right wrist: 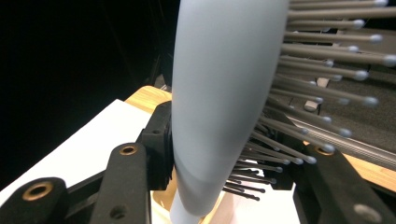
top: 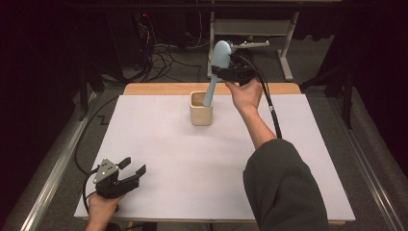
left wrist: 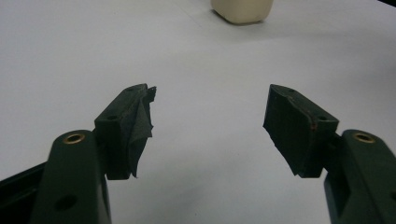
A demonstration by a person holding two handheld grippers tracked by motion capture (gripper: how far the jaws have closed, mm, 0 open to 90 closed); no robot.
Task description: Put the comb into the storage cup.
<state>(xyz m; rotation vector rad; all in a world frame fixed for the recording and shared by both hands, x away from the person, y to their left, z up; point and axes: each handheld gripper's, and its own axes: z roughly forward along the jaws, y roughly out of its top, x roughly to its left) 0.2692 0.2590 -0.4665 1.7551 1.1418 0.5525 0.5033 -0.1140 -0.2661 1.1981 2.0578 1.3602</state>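
Overhead, the right hand-held gripper (top: 226, 73) was raised over the far side of the bench (top: 159, 139), clenched on a light blue hairbrush (top: 217, 67). The brush stood tilted, head up, handle end down inside a cream square cup (top: 201, 109) near the far edge. The left hand-held gripper (top: 131, 172) sat at the near-left corner, jaws released, nothing between them, held in a hand (top: 102, 206).

Right gripper view added what the high view lacked: the brush's bristles (right wrist: 327, 70), grey pins with ball tips, pointing to that view's right, and the jaws pressed on the brush just below the head. The cup rim showed faintly at the bottom there.

Left gripper view showed the jaws wide apart over bare white surface; the left pad (left wrist: 137, 126) had a torn, loose piece of black tape. The cup's base (left wrist: 242, 10) sat at that view's top edge.

No readable writing or labels anywhere.

The bench was wood topped with a white sheet. Behind it: dark room, grey floor, tangled cables (top: 163, 55), a white metal frame (top: 250, 29).
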